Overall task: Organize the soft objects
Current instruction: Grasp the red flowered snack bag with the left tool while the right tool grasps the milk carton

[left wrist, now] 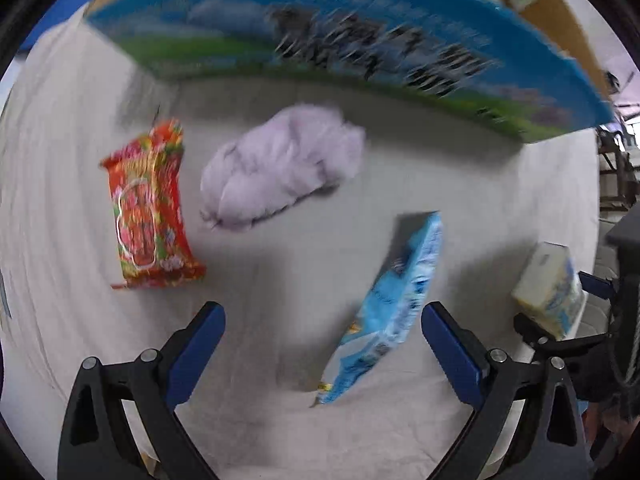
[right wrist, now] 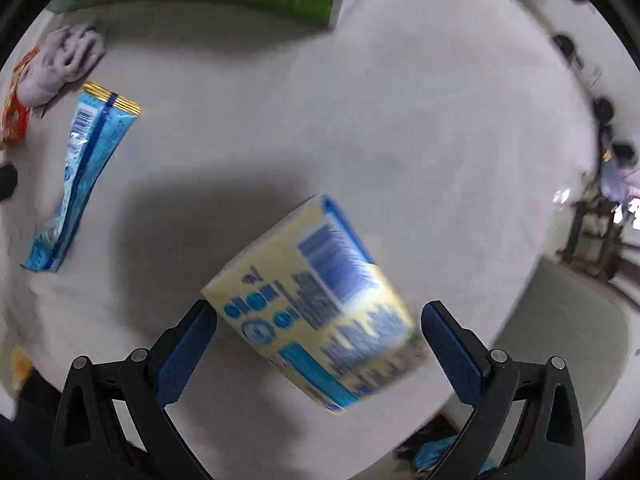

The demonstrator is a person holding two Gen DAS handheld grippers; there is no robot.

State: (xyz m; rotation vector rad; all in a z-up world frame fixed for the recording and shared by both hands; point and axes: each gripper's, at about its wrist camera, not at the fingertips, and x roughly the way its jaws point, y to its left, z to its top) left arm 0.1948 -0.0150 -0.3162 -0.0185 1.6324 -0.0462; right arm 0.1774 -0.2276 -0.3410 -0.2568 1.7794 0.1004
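The left gripper [left wrist: 323, 336] is held wide open above the white cloth [left wrist: 72, 184], nothing between its fingers. The blue packet [left wrist: 390, 312] is seen just ahead of it, toward 1 o'clock, near the right finger without being touched. The red packet [left wrist: 150, 208] is found at 10 o'clock, the lilac rag [left wrist: 280, 168] at 12, and the box [left wrist: 320, 36] beyond at the cloth's far edge. The right gripper [right wrist: 319, 322] is also spread open; the yellow pack [right wrist: 316, 304] lies between its fingers, the left finger at or just beside the pack's corner, the right finger apart. The blue packet [right wrist: 80, 176] is seen there at 10 o'clock.
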